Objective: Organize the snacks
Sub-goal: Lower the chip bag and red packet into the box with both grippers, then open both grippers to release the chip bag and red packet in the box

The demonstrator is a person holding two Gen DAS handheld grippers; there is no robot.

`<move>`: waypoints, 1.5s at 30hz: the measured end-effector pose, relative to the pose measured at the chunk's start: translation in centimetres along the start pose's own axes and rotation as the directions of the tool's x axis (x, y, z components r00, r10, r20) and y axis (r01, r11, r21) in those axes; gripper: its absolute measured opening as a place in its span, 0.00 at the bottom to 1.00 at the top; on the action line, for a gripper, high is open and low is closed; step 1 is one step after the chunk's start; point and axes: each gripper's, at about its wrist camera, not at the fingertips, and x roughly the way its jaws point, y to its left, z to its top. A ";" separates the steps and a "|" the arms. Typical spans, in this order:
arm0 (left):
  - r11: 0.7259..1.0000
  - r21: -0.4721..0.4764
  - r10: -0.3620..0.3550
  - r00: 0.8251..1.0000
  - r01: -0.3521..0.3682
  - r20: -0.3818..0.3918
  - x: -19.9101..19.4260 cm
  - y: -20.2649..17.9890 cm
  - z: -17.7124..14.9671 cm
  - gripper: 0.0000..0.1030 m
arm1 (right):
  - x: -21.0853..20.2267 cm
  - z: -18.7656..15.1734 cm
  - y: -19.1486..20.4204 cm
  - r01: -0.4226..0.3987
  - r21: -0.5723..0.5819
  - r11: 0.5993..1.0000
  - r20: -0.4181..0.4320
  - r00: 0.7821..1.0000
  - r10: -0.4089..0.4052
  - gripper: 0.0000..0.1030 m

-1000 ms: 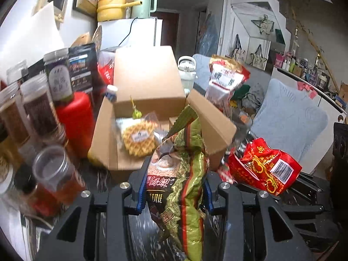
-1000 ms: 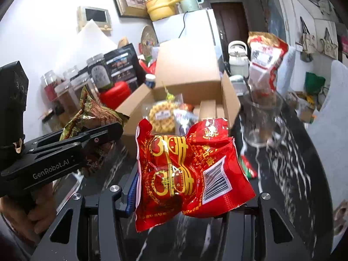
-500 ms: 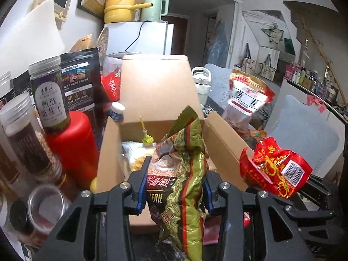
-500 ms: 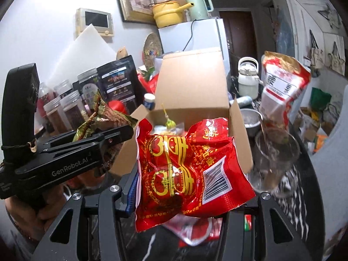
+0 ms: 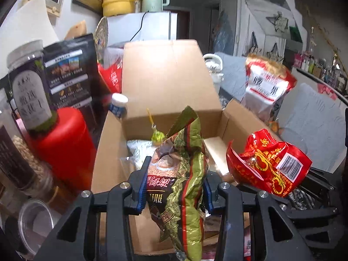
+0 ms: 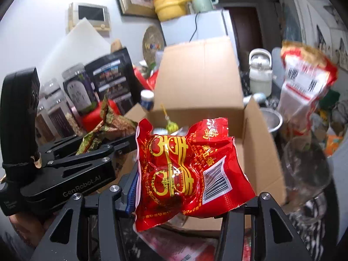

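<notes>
My left gripper [image 5: 174,187] is shut on a green-and-gold snack bag [image 5: 184,174] and holds it upright over the near side of an open cardboard box [image 5: 108,152]. My right gripper [image 6: 182,184] is shut on a red snack bag [image 6: 184,163] just before the box's [image 6: 261,152] front rim. The red bag also shows at the right of the left wrist view [image 5: 269,163]. Wrapped snacks [image 5: 139,150] lie inside the box. The left gripper shows in the right wrist view [image 6: 113,145] at the left.
A red canister [image 5: 63,143] and several clear jars [image 5: 28,87] stand left of the box, with a black pouch [image 5: 69,71] behind. A red-and-white bag [image 5: 267,87] and a white kettle [image 5: 215,69] stand right of it. A glass [image 6: 304,165] stands at the right.
Both grippers have moved forward and up toward the box with their bags; the green bag now hangs over the box's opening and the red bag is at its front rim.
</notes>
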 end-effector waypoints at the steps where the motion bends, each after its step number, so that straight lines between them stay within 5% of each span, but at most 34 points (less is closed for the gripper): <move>1: 1.000 -0.002 0.001 1.000 -0.001 -0.016 0.5 0.0 -0.2 0.39 | 0.4 -0.3 -0.3 -0.004 0.007 1.000 -0.010 1.000 0.004 0.47; 37: 0.992 0.080 0.110 0.971 -0.095 -0.213 5.3 -0.7 -2.2 0.39 | 3.4 -2.6 -0.6 0.099 -0.104 0.990 -0.138 0.984 -0.113 0.51; 45: 0.987 0.096 0.143 0.975 -0.128 -0.169 3.3 -1.0 -1.2 0.41 | 2.4 -2.2 -0.6 0.096 -0.076 0.993 -0.133 0.985 -0.105 0.62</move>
